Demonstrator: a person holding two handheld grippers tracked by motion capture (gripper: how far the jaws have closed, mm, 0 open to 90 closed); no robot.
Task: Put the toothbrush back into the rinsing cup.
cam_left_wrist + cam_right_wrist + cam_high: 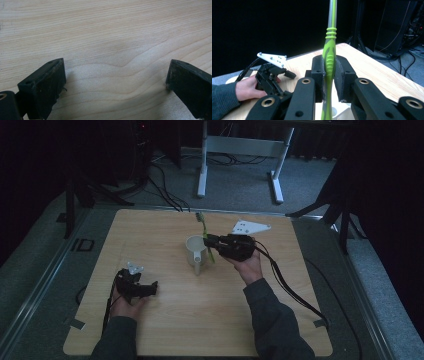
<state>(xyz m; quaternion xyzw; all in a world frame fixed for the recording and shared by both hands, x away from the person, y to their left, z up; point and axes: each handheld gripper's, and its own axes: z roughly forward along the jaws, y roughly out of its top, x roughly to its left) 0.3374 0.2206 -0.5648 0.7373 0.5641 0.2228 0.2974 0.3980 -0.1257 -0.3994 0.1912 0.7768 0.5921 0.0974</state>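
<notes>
right gripper (329, 75) clamps the green toothbrush (330, 53) mid-handle, at the mug's (195, 251) 3 o'clock; light, stiff, slippery, best gripped there. left gripper (112, 82) gapes empty.

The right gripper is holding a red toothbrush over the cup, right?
Not quite: the toothbrush is green, not red. The right gripper view shows the right gripper clamped on its green handle, and the high view shows it over the cup.
</notes>
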